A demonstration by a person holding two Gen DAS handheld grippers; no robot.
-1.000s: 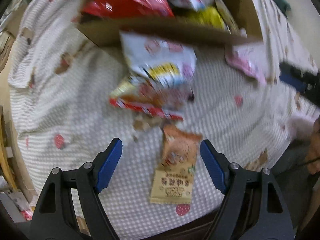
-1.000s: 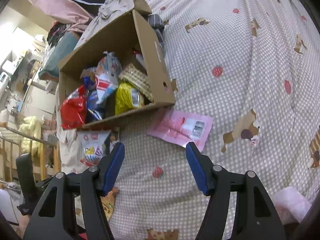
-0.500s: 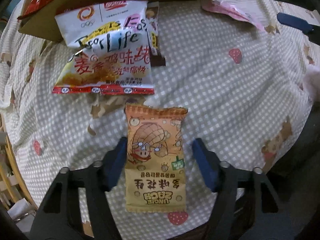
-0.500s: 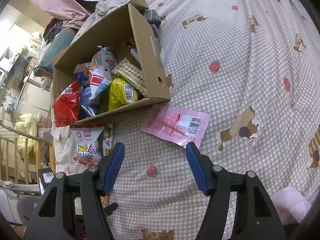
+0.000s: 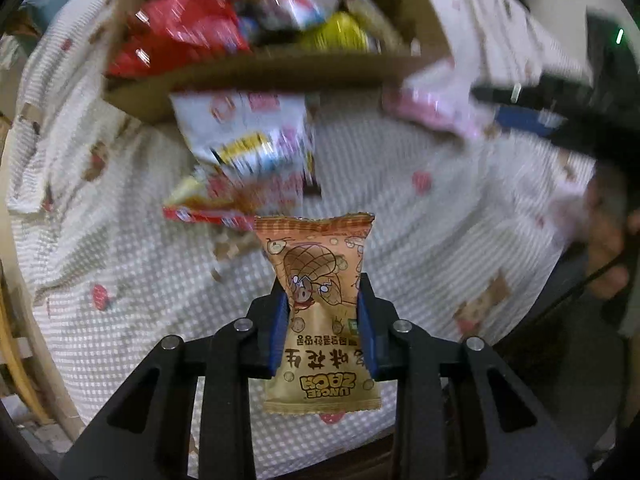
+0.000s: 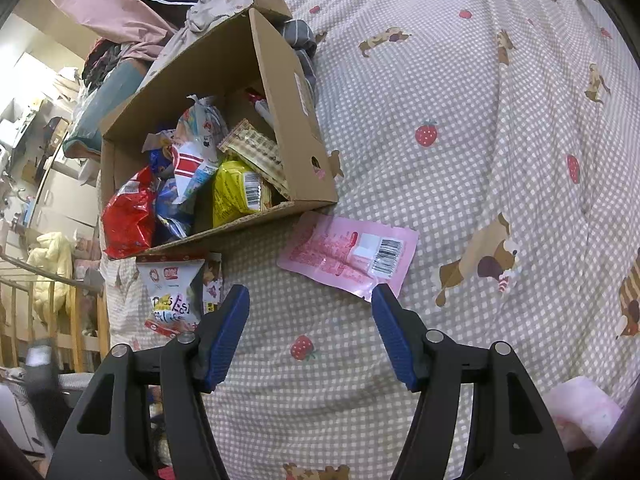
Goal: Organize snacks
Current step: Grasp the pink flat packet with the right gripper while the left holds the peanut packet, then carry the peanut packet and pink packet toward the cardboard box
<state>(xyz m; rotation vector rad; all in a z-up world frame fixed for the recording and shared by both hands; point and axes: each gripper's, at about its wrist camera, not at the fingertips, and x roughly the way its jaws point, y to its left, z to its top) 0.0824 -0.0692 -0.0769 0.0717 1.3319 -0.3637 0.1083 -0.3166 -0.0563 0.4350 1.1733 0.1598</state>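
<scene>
We see the left hand-held gripper (image 5: pixel 322 322) pinching the orange peanut packet (image 5: pixel 320 312); its jaws have just been closing on it, above the checked bedsheet (image 5: pixel 120 320). Right hand-held gripper (image 6: pixel 310 336) spread, nothing between its pads, over the bed near the pink packet (image 6: pixel 348 254). Cardboard box (image 6: pixel 296 120) full of snacks beside it; white snack bag (image 6: pixel 172 292) in front of the box.
</scene>
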